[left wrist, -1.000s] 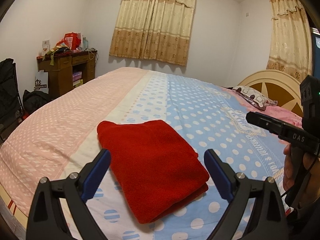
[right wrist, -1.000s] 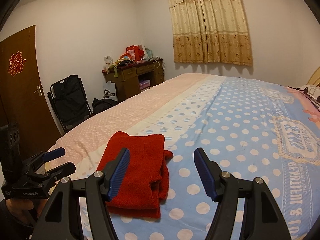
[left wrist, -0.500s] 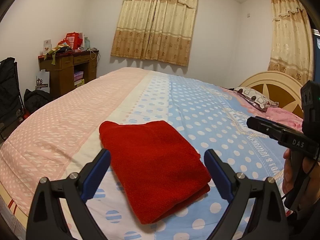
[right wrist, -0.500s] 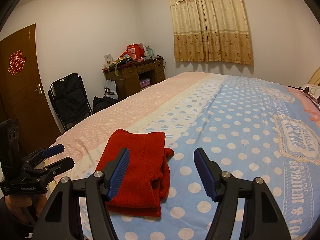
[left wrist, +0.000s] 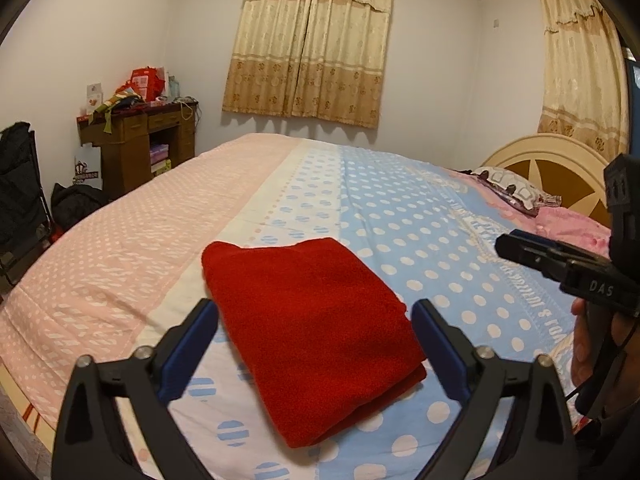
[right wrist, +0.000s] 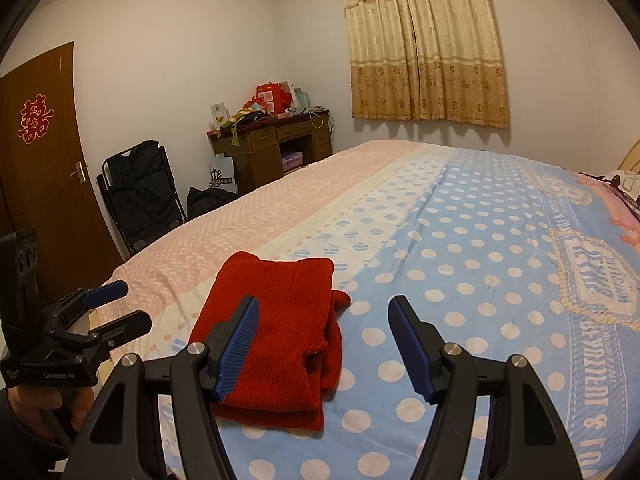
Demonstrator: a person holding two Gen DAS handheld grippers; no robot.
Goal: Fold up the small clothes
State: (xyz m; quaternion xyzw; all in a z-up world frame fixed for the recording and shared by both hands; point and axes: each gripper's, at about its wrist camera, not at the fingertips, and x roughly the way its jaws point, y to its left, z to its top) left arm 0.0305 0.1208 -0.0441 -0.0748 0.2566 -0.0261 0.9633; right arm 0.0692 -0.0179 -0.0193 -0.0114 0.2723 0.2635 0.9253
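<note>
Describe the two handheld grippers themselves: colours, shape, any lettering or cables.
Both are matte black plastic. The left gripper and right gripper each have two angled arms with silver pivot screws, ending in blue ribbed pads. From the side, the right one shows white "DAS" lettering and a thin black cable by the hand. The left one's body has small white lettering, too blurred to read.

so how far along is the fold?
Done: the red garment lies folded in a compact stack on the bed. In hand: nothing; left gripper and right gripper are both open above it, not touching. Left: one flap pokes out the side; no other clothes visible.
</note>
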